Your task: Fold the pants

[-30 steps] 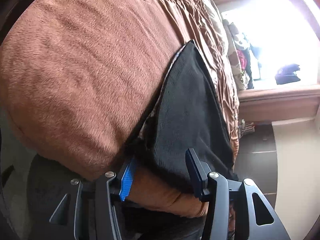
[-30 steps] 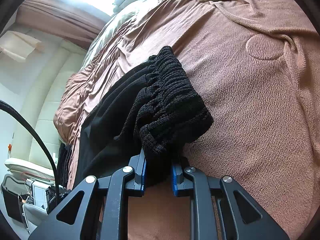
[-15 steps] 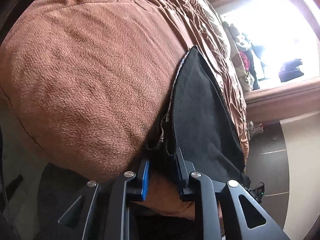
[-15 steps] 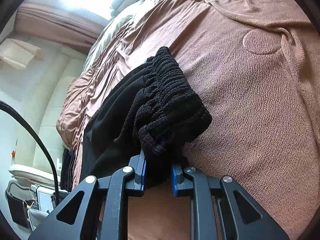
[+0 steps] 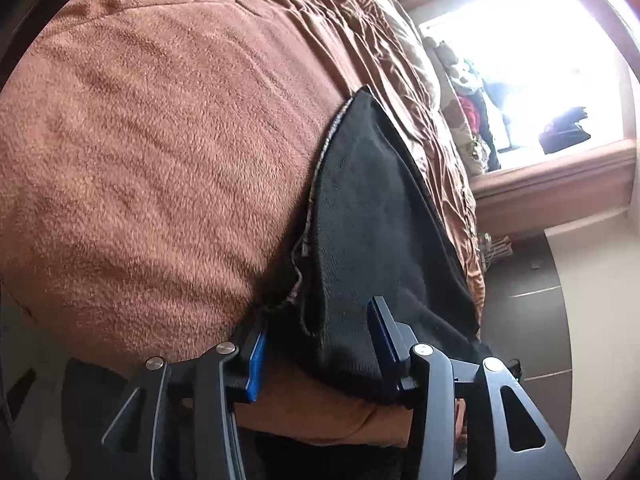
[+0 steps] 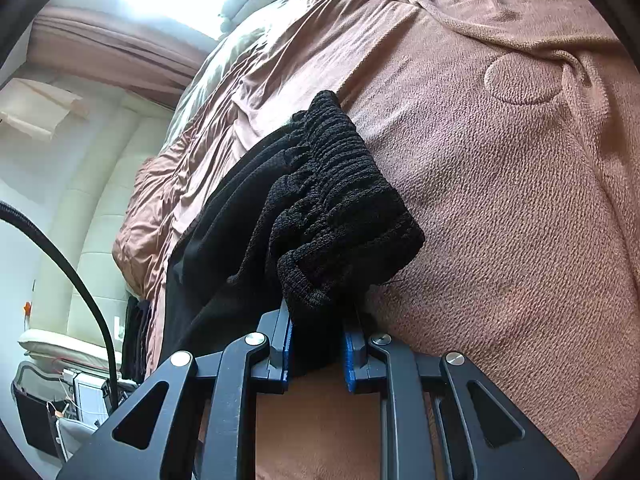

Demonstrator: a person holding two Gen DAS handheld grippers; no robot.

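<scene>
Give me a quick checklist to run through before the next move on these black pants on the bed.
1. Right gripper clamped on the ribbed waistband: ok.
2. Left gripper gripping the pants' leg end: not ok; jaws opening, cloth between them but not pinched.
3. Pants resting on the brown blanket: ok.
4. Fabric flat between the grippers: cannot tell.
5. Blanket beside the waistband bare for folding: ok.

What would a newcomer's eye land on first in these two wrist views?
The black pants lying on the brown blanket, their ribbed waistband bunched in the right gripper, which is shut on it. In the left wrist view, the pants' other end sits between the opening jaws of the left gripper, with a glaring window at upper right.
</scene>
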